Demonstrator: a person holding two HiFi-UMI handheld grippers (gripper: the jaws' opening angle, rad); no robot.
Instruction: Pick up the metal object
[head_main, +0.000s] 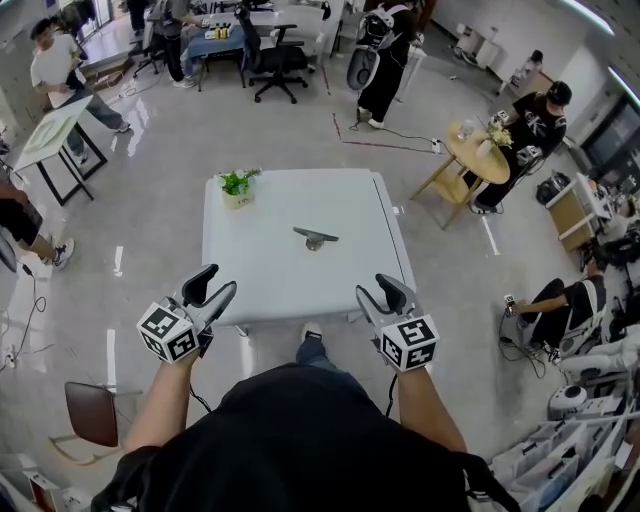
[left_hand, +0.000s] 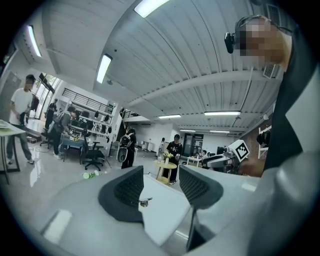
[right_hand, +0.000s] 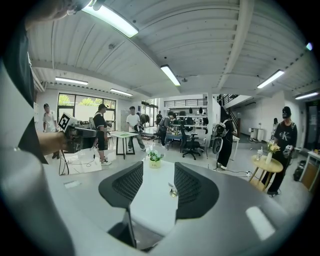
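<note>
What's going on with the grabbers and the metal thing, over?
Both open and empty: left gripper, right gripper, at near edge of the table. The metal object lies mid-table, untouched. Path clear; potted plant off at far corner.

Dull grey metal object (head_main: 315, 238); smooth matt white table (head_main: 270, 285); glossy floor (head_main: 170, 200).
</note>
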